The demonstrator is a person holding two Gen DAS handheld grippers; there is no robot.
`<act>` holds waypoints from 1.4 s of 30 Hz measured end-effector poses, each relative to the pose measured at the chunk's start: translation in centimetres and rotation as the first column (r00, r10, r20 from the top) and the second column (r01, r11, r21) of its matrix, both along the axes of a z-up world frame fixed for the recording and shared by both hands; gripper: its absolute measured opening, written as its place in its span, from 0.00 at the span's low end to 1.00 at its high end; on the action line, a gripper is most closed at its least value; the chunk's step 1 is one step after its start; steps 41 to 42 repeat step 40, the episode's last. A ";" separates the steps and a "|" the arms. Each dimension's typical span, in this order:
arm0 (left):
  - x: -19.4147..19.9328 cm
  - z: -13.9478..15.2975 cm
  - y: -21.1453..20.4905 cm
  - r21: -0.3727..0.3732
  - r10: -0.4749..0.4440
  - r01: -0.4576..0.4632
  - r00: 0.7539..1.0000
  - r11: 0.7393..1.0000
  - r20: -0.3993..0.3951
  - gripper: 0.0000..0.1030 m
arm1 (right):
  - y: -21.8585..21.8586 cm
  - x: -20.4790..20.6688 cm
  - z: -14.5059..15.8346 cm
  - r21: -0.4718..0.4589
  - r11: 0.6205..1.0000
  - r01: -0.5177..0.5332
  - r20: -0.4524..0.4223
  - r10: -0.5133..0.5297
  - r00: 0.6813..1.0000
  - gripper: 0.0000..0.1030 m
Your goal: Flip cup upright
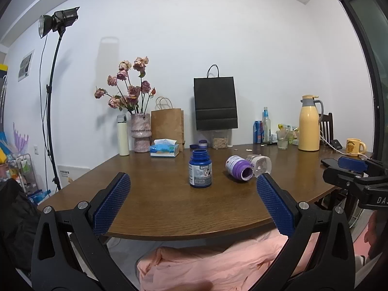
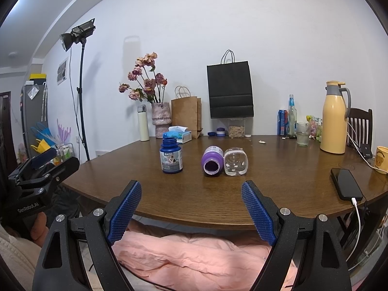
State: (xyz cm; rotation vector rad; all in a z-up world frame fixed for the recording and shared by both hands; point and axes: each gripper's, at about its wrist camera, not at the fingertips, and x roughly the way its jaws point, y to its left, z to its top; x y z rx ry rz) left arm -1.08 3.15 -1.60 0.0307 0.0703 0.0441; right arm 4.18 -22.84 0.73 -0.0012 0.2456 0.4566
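Observation:
A clear glass cup (image 2: 235, 162) lies on its side on the brown wooden table (image 2: 278, 189), its base toward the right wrist camera. It touches a purple bottle (image 2: 213, 160) that also lies on its side, mouth toward me. In the left wrist view the cup (image 1: 260, 166) shows just behind the purple bottle (image 1: 238, 168). A blue bottle (image 1: 200, 169) stands upright without a lid, to their left. My left gripper (image 1: 193, 178) is open and empty, short of the table's near edge. My right gripper (image 2: 191, 184) is likewise open and empty, facing the cup and the purple bottle.
A black phone (image 2: 345, 184) on a white cable lies at the table's right edge, near a yellow mug (image 2: 382, 160). A yellow thermos jug (image 2: 334, 118), drinks, paper bags, a tissue box (image 1: 164, 148) and a flower vase (image 1: 141, 133) line the back. Pink cloth (image 2: 194, 254) lies below the front edge.

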 end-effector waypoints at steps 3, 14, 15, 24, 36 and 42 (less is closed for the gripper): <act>0.0 0.1 0.1 0.001 -0.003 0.003 1.000 1.000 0.004 1.00 | 0.0 0.0 0.0 0.001 1.000 -0.002 0.003 0.002 1.000 0.86; 0.0 0.1 0.1 -0.001 -0.003 0.003 1.000 1.000 0.007 1.00 | 0.0 0.0 0.0 0.001 1.000 -0.001 0.002 0.001 1.000 0.86; 0.0 0.1 0.2 0.000 -0.003 0.003 1.000 1.000 0.006 1.00 | 0.0 0.1 0.0 0.001 1.000 -0.001 0.000 0.001 1.000 0.86; -0.1 0.1 0.2 0.000 0.001 -0.001 1.000 1.000 0.011 1.00 | 0.1 0.0 0.0 -0.001 1.000 -0.004 0.002 0.004 1.000 0.86; -0.1 0.1 0.1 0.000 0.000 0.000 1.000 1.000 0.009 1.00 | 0.1 0.0 0.1 -0.001 1.000 -0.006 -0.003 0.006 1.000 0.86; -0.1 0.1 0.0 -0.002 0.007 -0.007 1.000 1.000 0.009 1.00 | 0.1 0.0 0.1 -0.002 1.000 -0.007 -0.004 0.007 1.000 0.86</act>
